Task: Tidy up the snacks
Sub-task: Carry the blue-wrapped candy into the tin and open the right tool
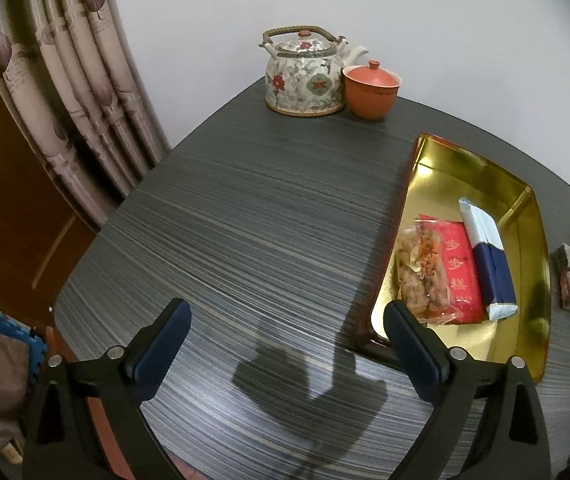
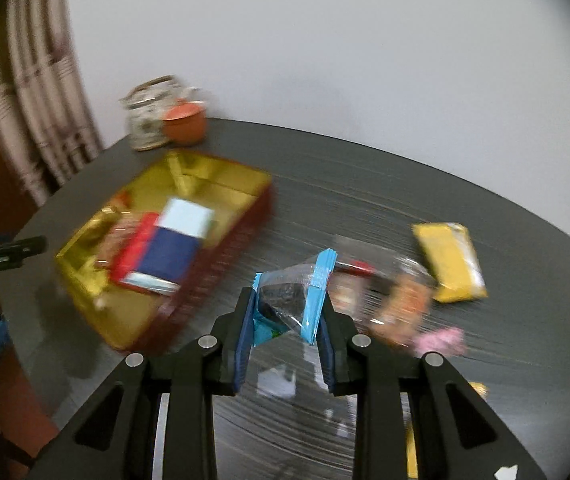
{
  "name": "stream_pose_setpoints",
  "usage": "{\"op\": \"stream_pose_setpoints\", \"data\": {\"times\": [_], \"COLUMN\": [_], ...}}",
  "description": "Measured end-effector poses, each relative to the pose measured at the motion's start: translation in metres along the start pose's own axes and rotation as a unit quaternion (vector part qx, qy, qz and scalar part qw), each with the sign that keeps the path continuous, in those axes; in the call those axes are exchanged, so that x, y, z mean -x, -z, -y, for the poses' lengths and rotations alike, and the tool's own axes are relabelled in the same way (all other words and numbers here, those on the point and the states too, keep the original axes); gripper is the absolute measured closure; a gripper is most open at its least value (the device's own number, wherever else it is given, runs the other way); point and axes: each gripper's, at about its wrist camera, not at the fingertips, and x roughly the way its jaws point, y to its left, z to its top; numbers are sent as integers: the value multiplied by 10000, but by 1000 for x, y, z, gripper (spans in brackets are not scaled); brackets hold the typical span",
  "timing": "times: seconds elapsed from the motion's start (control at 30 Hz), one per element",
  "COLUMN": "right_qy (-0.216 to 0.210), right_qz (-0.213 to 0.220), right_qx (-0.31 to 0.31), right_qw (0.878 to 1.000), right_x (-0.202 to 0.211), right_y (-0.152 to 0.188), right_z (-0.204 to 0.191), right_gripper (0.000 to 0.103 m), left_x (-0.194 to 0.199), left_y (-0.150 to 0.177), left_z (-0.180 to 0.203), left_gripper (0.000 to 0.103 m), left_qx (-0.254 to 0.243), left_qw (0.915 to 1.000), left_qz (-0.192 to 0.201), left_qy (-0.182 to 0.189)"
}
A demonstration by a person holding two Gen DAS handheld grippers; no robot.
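The right gripper (image 2: 285, 320) is clamped on a blue-edged clear snack packet (image 2: 291, 300), pinched across its middle so the two crimped blue ends flare outward past the pads; its long axis runs roughly across the jaws, tilted, the right end higher. The packet hangs above the dark striped table (image 2: 365, 184), with the gold tin tray (image 2: 221, 178) off to the left and a yellow wrapper (image 2: 449, 262) and other loose snacks to the right; the view is smeared, so finer detail is uncertain.

The left gripper (image 1: 289, 340) stands wide with nothing between its pads, hovering over bare tabletop just beside the tray's near corner. Inside the tray lie a clear bag of fried twists (image 1: 421, 272), a red packet (image 1: 461, 276) and a blue-and-white box (image 1: 487, 256), side by side, long axes along the tray's length.

The step in hand looks like carrying the packet to the tray. The next move calls for swinging left over the rim, turning the packet parallel to the others, and lowering it into the free gold floor before letting go
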Motion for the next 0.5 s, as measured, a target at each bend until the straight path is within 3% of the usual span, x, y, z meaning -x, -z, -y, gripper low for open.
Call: {"op": "stream_pose_setpoints", "data": {"times": [0.17, 0.5], "right_qy": [-311, -559], "right_qz": [25, -152], "right_qx": [271, 467], "right_qw": [9991, 9972], "right_x": [-8, -34], "right_y": [-10, -22], "right_z": [-46, -91], "right_gripper": [77, 76], "left_x": [1, 1], "left_y": [-1, 0], "left_z": [-5, -11], "left_gripper": [6, 6], "left_qx": [140, 285], "left_qw": [9999, 9995], "left_qz": [4, 21], "left_qy": [-32, -167]}}
